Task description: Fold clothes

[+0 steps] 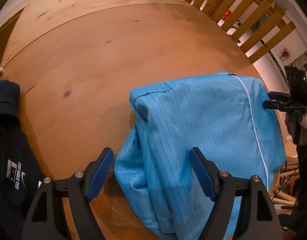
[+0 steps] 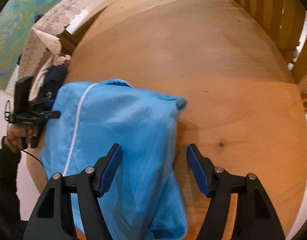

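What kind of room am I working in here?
Probably a home or studio, not a factory: a big plywood table edged by a wooden slat railing, a lace-covered piece of furniture, and small pictures on the wall.

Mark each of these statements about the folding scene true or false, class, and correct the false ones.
1. The blue garment lies on a wooden table. True.
2. The left gripper is clamped shut on the cloth. False: its jaws stand open above the garment.
3. A dark garment with white print lies at the table's edge, apart from the blue one. True.
4. The blue garment has a red zip. False: a white line runs down it.
5. The right gripper has its jaws open. True.
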Demonstrator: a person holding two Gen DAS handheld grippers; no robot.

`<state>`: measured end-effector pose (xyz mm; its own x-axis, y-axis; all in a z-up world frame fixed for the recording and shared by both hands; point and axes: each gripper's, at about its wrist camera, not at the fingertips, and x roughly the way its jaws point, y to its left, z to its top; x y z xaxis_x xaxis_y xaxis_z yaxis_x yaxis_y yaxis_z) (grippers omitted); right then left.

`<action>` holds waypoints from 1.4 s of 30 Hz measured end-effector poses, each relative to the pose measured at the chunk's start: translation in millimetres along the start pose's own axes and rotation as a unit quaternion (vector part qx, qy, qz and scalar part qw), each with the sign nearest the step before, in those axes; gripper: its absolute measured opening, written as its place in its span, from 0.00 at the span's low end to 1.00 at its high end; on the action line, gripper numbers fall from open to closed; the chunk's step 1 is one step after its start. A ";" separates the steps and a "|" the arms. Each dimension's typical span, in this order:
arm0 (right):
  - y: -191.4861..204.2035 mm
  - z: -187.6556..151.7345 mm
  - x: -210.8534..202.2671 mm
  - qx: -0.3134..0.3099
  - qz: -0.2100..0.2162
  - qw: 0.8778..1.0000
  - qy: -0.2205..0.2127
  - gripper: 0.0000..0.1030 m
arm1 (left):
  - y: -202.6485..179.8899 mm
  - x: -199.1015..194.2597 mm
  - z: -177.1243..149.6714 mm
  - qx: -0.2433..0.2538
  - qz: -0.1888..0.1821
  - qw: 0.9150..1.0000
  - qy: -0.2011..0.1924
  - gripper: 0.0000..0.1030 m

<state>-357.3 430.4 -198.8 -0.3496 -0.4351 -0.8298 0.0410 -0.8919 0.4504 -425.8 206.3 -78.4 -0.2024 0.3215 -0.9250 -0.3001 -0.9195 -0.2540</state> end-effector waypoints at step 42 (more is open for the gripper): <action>21.0 -137.6 -84.2 -0.155 -0.077 0.982 -0.073 0.19 | -114.6 19.8 -32.3 0.131 0.058 0.990 -0.001 0.80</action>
<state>-198.2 431.4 -164.8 -0.5030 -0.2902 -0.8141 0.2525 -0.9502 0.1826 -365.3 310.8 -76.7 -0.2506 0.2182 -0.9432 -0.5068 -0.8597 -0.0643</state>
